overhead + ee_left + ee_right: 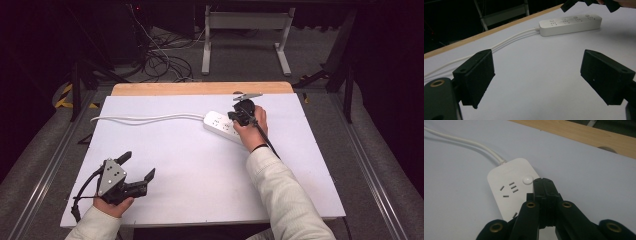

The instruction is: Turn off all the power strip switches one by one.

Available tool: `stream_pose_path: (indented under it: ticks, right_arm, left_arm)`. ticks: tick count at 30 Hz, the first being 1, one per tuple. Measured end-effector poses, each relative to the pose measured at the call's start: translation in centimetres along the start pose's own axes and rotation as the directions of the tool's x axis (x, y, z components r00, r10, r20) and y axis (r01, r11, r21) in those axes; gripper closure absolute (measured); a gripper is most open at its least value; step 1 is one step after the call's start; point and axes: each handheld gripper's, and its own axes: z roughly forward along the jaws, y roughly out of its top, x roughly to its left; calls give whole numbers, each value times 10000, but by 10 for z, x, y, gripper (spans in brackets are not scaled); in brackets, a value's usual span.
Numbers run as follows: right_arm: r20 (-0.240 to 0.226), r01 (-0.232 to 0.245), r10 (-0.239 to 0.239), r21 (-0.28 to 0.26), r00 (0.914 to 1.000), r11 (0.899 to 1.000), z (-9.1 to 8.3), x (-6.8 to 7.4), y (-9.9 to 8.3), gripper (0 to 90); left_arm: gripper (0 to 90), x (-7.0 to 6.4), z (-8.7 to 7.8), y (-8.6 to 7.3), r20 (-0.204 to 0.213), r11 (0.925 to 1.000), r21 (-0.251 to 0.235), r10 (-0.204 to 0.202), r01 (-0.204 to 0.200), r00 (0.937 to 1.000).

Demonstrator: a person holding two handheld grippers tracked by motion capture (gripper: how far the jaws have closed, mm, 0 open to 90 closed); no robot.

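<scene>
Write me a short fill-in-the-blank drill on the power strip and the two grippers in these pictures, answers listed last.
1. The right gripper has its jaws ____ above the power strip.
2. The left gripper has its jaws ____ and holds nothing.
3. The colour of the power strip and its cable is ____.
4. The tip of the right gripper is next to a round ____ on the strip's top face.

Missing words: shut; open; white; button

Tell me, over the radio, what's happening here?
Left gripper open, idle near table edge. Right gripper shut, tips beside power strip button. Nothing in the way.
</scene>
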Motion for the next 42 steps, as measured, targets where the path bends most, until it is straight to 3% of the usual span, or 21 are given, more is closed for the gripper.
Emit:
stream_pose_path:
  ticks: [3, 4, 6, 12, 17, 24, 42]
  right_arm:
    - [-47, 98, -99, -81, 9999, 9999, -4, 6, 3, 900]
    - [-18, 189, -188, 216, 9998, 9996, -4, 10, 7, 900]
    - [11, 589, -589, 220, 9983, 9980, -5, 19, 17, 900]
    - [61, 519, -522, 386, 9986, 9979, 8, 20, 34, 900]
    - [12, 298, -300, 533, 9996, 9981, 22, 19, 31, 900]
    - [-26, 493, -492, 668, 9988, 9965, 34, 19, 26, 900]
    - [281, 654, -682, 934, 9973, 9935, 46, 22, 19, 900]
  left_arm:
    - [128, 0, 1, 0, -5, 10000, 1, -77, 77, 10000]
    - [128, 0, 1, 0, -6, 10000, -2, -81, 81, 10000]
    - [128, 0, 0, 0, 2, 10000, 1, -28, 28, 10000]
    - [128, 2, -3, -1, -24, 9999, -80, -70, 70, 10000]
    - [129, 3, -3, -1, -42, 9999, -89, -133, 132, 9999]
    - [129, 2, -3, -1, -71, 9999, -81, -136, 135, 9999]
    - [129, 2, -6, -2, -187, 9999, -65, -160, 159, 9997]
